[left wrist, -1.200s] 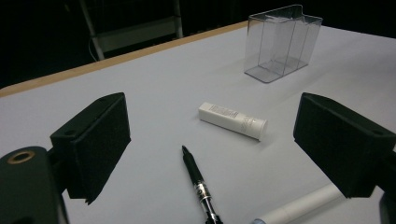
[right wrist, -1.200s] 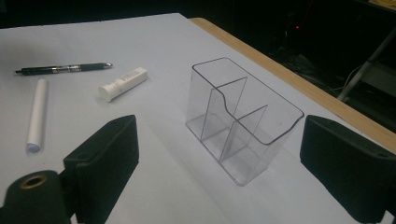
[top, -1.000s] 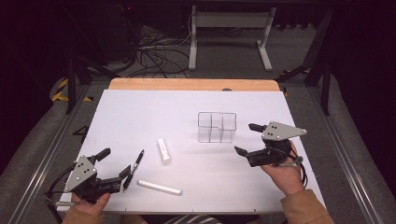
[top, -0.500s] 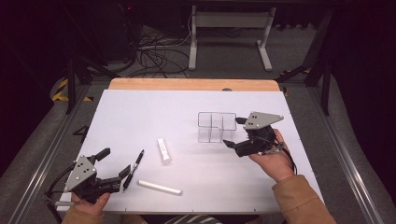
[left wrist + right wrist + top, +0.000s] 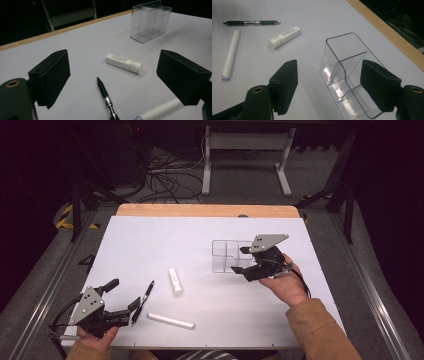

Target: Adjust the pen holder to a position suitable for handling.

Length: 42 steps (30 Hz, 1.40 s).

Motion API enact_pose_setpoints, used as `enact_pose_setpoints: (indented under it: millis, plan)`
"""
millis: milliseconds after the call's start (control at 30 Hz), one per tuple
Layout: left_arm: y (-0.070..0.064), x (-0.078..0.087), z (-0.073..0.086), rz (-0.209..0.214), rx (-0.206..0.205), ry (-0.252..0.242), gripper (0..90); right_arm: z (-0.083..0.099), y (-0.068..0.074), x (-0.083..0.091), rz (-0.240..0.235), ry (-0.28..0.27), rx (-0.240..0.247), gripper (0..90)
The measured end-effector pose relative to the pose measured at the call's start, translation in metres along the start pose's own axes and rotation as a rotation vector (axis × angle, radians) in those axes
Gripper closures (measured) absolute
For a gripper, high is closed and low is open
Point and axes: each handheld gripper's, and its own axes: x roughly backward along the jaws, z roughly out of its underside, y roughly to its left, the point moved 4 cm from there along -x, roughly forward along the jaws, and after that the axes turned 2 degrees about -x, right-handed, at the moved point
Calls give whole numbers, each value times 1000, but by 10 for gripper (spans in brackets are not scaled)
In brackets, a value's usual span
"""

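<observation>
A clear plastic compartment box (image 5: 225,255) (image 5: 344,62) stands right of the table's middle. My right gripper (image 5: 239,259) (image 5: 332,85) is open, with its jaws on either side of the box's near end; contact is not visible. My left gripper (image 5: 124,293) (image 5: 115,72) rests open at the front left corner, holding nothing. Just ahead of it lies a black pen (image 5: 144,296) (image 5: 106,98). A short white tube (image 5: 175,280) (image 5: 124,63) lies beyond the pen. A long white marker (image 5: 170,321) (image 5: 160,110) lies near the front edge.
The white table top (image 5: 165,240) ends in a wooden strip (image 5: 200,210) at the far edge. Dark floor, cables and a stand's legs lie beyond it. The pen (image 5: 252,23), tube (image 5: 284,37) and marker (image 5: 230,53) are far from the right gripper.
My right gripper has moved left across the table and now straddles the clear box's end. The left gripper and the loose items have stayed put.
</observation>
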Motion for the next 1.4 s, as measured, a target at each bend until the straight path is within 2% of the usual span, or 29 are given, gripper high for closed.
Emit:
enact_pose_setpoints:
  millis: [133, 333, 567, 667, 833, 1033, 1100, 1200, 1400]
  plan:
    - [0, 0, 0, 1, 0, 1, 124, -1, -7, -9, 8, 59, 17, 385]
    - [0, -1, 0, 3, -5, 2, 125, 1, -12, -26, 34, 144, 52, 446]
    - [1, -1, 1, 4, -5, 5, 125, 3, -18, -39, 34, 212, 107, 494]
    - [1, -1, 1, 4, -5, 5, 125, 3, -21, -44, 24, 242, 117, 521]
    - [0, -2, 1, 6, -5, 6, 125, 4, -24, -54, 6, 262, 96, 556]
    - [0, -1, 1, 7, -4, 4, 125, 5, -26, -62, -60, 289, 46, 563]
    - [0, -1, 1, 8, -5, 6, 125, 6, -27, -65, -67, 308, 31, 564]
    - [0, -1, 1, 9, -4, 7, 125, 7, -28, -68, -70, 321, 27, 566]
    - [-1, -2, 1, 14, -6, 8, 126, 7, -25, -77, -62, 362, 49, 562]
